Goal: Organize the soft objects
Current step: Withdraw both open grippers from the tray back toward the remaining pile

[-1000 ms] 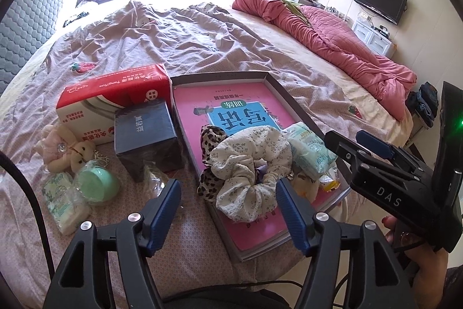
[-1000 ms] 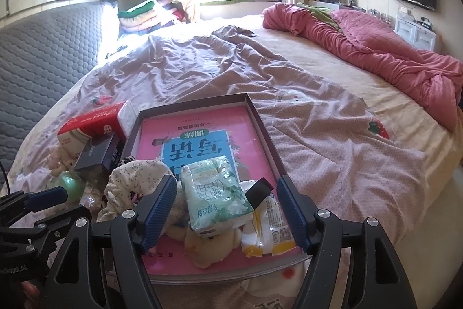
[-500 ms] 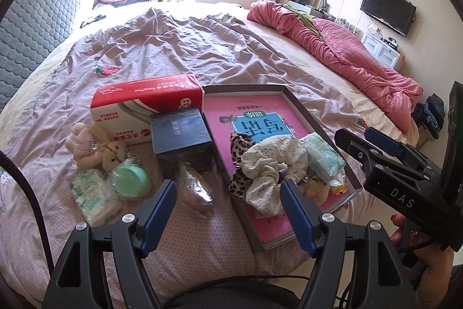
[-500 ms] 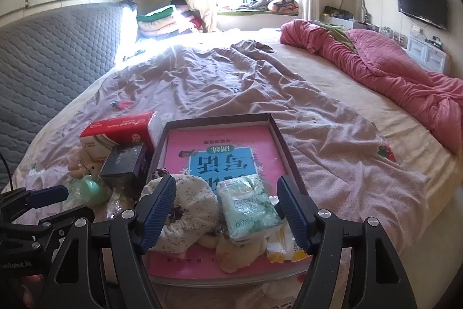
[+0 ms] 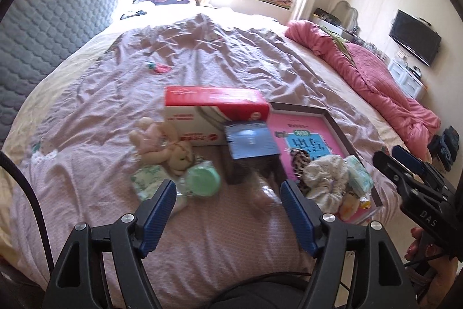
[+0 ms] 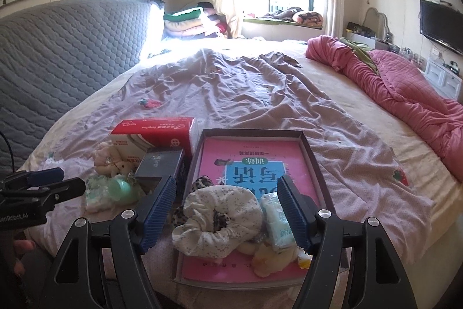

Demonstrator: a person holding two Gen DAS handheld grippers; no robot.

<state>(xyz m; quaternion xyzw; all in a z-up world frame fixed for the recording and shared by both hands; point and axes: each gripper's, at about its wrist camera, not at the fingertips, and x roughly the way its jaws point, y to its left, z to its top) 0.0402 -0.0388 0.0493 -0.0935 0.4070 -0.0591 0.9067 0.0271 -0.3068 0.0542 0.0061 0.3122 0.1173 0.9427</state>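
Partly done: scrunchie [image 6: 215, 219] and tissue pack [image 6: 279, 223] in tray [image 6: 315, 164]; plush toy [image 5: 163, 146] left on bed [image 5: 231, 62]. Left gripper [image 5: 228, 207], right gripper [image 6: 227, 209] agape, empty.

Motion blur smears the dark box [image 5: 251, 141].

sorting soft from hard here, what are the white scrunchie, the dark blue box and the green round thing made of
White scrunchie: soft matte fabric, gathered and puckered.
Dark blue box: probably rigid card, with crisp edges and a slight sheen.
Green round thing: probably smooth plastic; seemingly inside a clear wrapper.
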